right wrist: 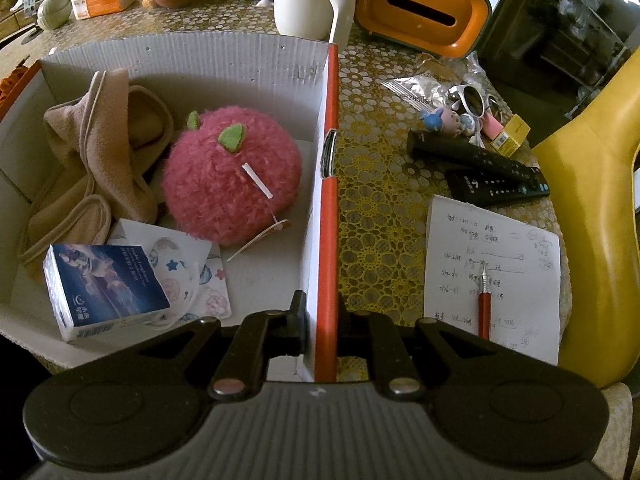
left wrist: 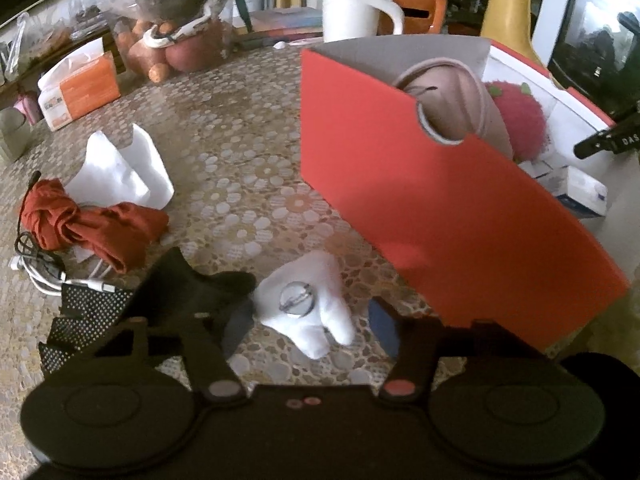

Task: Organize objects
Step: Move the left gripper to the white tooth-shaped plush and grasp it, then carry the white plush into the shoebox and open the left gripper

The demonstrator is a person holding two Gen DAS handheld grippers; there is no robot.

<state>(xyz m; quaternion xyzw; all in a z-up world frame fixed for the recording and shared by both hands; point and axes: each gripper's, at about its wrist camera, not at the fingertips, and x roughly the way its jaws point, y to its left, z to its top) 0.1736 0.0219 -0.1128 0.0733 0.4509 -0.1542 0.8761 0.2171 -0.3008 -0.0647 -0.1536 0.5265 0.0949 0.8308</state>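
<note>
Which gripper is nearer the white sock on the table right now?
Left. The left gripper hangs right over the white sock, which lies between its open jaws. The right gripper is clamped on the red box wall, away from the sock.

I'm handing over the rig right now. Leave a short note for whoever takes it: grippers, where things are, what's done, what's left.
Right gripper: shut on the red box's wall, steadying it.
Left gripper: open, jaws either side of the white sock on the table; pads not pressing yet.
Done, in the box: pink plush apple, beige cloth, blue tissue pack.
Left on the table: white sock, orange cloth, white tissue, cables; beside the box, remotes, sunglasses, notepad with pen.
Next, probably: close on the sock and put it in the box.
</note>
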